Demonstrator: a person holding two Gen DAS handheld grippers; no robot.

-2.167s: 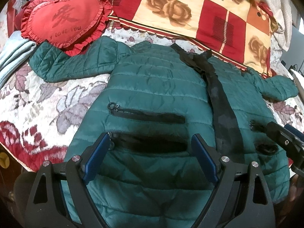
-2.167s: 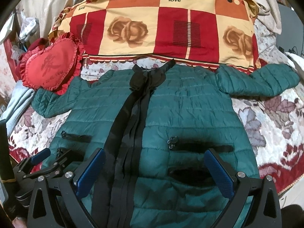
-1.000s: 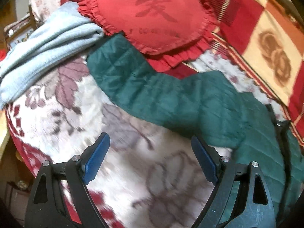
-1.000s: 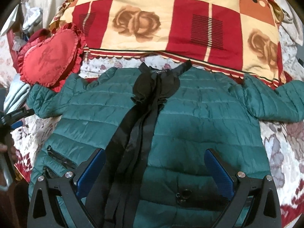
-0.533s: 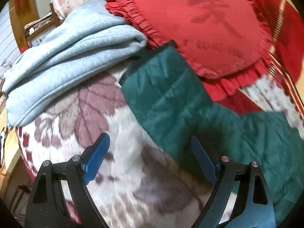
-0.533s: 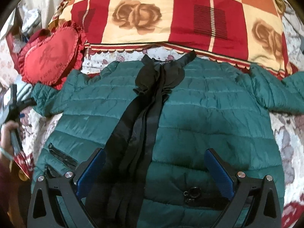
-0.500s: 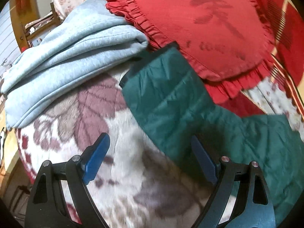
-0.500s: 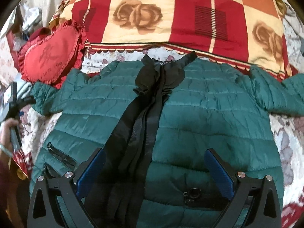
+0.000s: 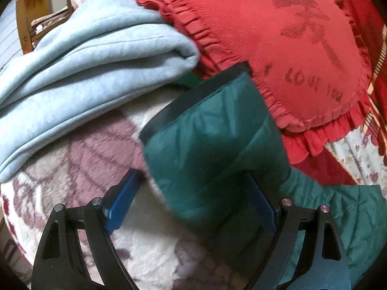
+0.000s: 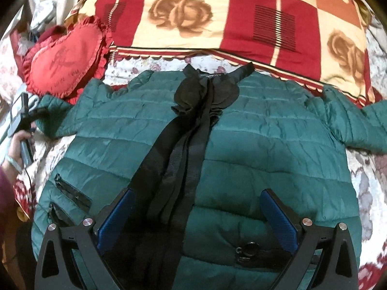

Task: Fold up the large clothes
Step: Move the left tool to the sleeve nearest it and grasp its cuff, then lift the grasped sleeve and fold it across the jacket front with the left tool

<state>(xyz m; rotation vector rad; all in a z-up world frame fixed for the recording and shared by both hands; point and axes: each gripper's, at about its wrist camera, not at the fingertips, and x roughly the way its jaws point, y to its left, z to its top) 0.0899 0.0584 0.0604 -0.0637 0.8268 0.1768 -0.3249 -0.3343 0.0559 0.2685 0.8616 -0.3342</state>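
My left gripper (image 9: 193, 198) is wide apart, straddling the sleeve cuff (image 9: 208, 130) of the green puffer jacket (image 10: 254, 145), not clamped on it. Beyond the cuff: folded light-blue garment (image 9: 79, 62) to one side of it, red heart pillow (image 9: 278, 48) overlapping its far edge. My right gripper (image 10: 198, 207) is also apart, over the jacket's lower front. Jacket lies flat, front up, on the floral bedspread (image 10: 377, 181), sleeves spread. Checked rose blanket (image 10: 217, 12) sits past the collar.
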